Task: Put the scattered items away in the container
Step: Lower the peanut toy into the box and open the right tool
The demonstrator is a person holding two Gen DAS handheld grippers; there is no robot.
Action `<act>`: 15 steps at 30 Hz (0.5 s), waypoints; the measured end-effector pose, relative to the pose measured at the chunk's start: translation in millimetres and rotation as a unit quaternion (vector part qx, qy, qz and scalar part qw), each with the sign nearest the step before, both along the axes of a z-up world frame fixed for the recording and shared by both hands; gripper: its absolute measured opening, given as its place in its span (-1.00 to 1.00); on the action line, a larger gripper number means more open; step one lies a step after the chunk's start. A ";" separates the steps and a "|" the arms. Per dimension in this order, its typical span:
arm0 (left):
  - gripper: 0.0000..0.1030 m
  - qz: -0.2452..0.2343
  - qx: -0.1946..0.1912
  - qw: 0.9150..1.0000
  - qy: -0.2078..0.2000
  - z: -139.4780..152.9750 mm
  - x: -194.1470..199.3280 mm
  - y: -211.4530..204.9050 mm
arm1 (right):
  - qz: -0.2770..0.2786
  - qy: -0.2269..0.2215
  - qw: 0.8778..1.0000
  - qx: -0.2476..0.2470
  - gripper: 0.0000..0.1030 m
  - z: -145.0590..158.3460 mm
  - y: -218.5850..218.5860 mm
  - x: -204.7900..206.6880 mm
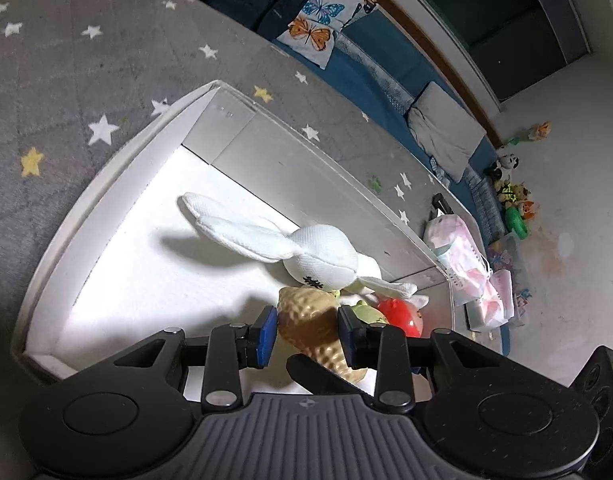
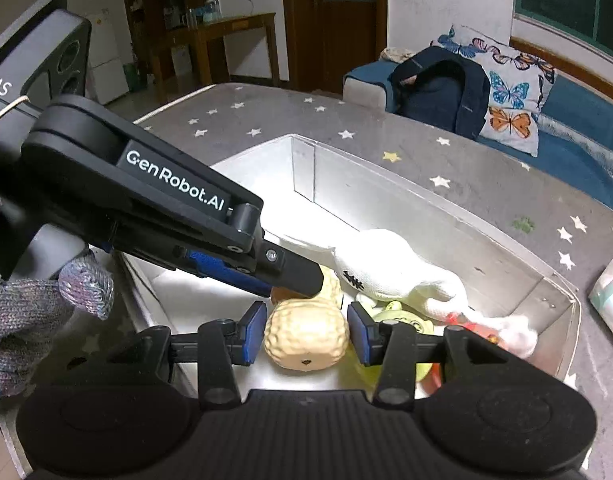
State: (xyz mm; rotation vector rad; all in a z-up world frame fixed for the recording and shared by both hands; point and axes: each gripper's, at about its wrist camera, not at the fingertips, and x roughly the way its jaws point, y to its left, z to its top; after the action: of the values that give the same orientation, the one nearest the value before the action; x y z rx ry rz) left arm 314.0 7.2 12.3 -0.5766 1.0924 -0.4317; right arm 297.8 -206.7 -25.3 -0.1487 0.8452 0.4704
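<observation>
A tan, bumpy peanut-shaped toy hangs over the open white box, and both grippers grip it. My left gripper has its blue pads pressed on the toy's sides. In the right wrist view my right gripper is shut on the near end of the peanut toy. There the left gripper comes in from the left and clamps the far end. Under the toy, inside the box, lie a white plush rabbit, a green toy and a red toy.
The box stands on a grey rug with stars. A pink-and-white soft pack lies past its right end. A blue sofa with a butterfly cushion and a dark backpack is behind. A gloved hand holds the left gripper.
</observation>
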 end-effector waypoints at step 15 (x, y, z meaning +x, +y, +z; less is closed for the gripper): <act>-0.31 0.003 0.004 1.000 -0.009 -7.6 3.9 -0.8 | 0.007 0.014 0.998 -0.064 -0.14 -13.7 18.3 16.4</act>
State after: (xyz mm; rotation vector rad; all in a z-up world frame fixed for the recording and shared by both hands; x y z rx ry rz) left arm 318.0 6.3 4.7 -0.5675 1.0744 -0.4270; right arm 314.2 -188.5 -39.0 -0.2666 0.9023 0.4323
